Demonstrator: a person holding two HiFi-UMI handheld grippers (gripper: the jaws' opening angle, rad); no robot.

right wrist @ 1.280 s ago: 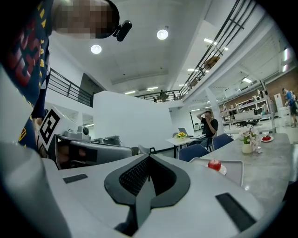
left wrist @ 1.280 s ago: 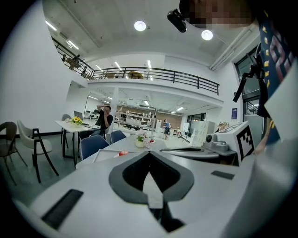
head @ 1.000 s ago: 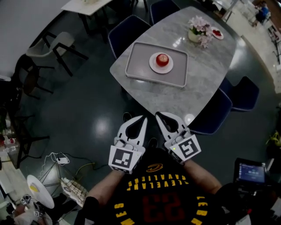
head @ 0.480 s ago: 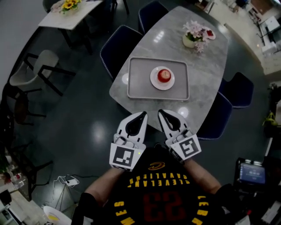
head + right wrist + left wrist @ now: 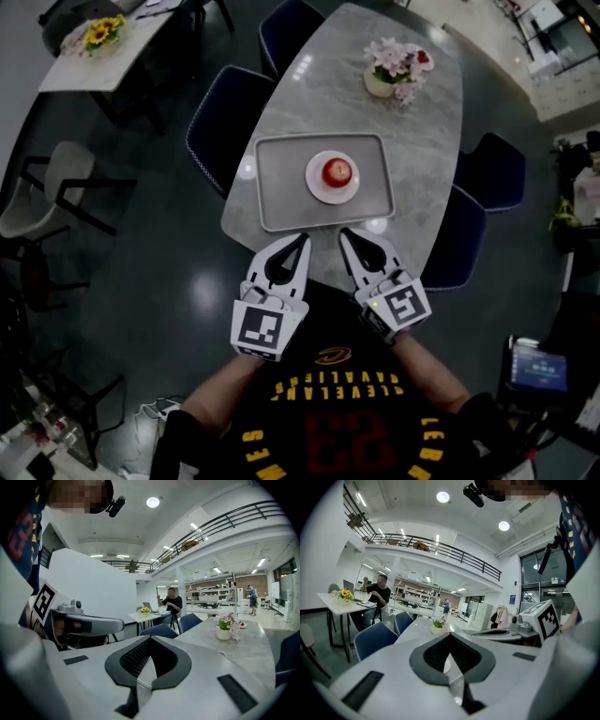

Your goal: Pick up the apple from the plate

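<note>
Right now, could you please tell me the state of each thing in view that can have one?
apple: whole, resting on the plate, untouched.
plate: flat on the tray, carrying the apple.
tray: flat on the table, near its edge.
flower vase: upright at the table's far end.
left hand-held gripper: shut, empty, apart from the apple.
right hand-held gripper: shut, empty, apart from the apple.

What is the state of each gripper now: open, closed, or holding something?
Left gripper: closed, holding nothing.
Right gripper: closed, holding nothing.
The apple lies on the plate, apart from both.
</note>
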